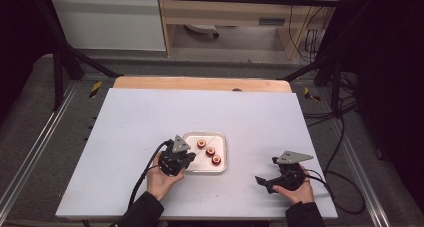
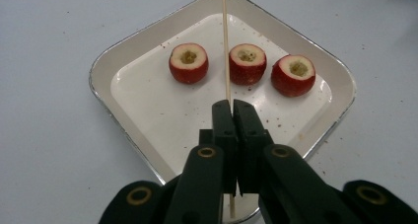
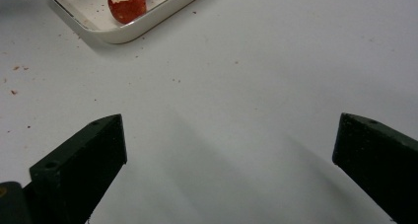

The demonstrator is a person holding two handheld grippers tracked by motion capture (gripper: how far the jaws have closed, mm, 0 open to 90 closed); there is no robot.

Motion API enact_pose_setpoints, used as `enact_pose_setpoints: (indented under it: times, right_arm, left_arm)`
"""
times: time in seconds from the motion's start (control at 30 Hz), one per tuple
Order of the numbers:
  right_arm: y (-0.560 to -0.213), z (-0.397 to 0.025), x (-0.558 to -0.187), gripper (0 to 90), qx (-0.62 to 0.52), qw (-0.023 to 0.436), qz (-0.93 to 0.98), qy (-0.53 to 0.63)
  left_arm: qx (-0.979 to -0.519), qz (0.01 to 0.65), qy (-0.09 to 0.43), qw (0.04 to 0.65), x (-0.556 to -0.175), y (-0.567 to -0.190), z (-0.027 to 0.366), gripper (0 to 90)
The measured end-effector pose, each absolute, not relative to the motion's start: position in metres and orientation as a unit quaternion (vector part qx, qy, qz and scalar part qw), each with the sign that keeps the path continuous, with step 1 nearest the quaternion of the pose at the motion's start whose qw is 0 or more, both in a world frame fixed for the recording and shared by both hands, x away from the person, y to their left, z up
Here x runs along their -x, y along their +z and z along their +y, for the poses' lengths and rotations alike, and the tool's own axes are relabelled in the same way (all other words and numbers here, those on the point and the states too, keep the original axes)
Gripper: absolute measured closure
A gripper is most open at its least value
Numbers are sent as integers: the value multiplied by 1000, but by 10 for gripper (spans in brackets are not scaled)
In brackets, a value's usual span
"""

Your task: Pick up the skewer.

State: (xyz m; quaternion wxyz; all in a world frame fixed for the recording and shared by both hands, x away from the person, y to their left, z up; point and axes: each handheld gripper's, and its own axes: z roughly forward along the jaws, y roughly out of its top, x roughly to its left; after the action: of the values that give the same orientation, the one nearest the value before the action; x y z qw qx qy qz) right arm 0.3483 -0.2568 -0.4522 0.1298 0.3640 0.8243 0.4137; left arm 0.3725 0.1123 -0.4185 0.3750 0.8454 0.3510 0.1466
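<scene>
Left gripper view: left gripper (image 2: 229, 110) jaws clamped on skewer (image 2: 226, 46), long axis pointing away over tray (image 2: 123, 56), between fruit pieces (image 2: 189, 62). Right gripper (image 3: 229, 150) jaws wide apart above counter (image 3: 276, 61).

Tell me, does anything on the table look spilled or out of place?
Only small things. Reddish-brown crumbs lie scattered inside the white tray and on the table beside it. The three cored red fruits sit upright in a row. The left gripper holds a thin wooden skewer above them; nothing looks damaged.
</scene>
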Motion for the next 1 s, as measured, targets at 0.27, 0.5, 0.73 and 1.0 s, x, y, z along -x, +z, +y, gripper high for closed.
enact_pose_setpoints:
  times: [0.27,0.5,0.73,1.0]
  right_arm:
    - [-442,-236,-345,5,-334,151,844,391]
    - [-437,-217,-342,8,-298,175,868,356]
    - [-430,-199,-340,31,-253,203,882,341]
    - [-424,-179,-337,76,-187,242,902,306]
  left_arm:
    - [-860,319,135,375,-367,-410,108,890]
    - [-872,294,128,371,-360,-401,104,890]
    - [-886,269,122,358,-355,-396,97,890]
    - [-901,247,111,340,-353,-393,88,890]
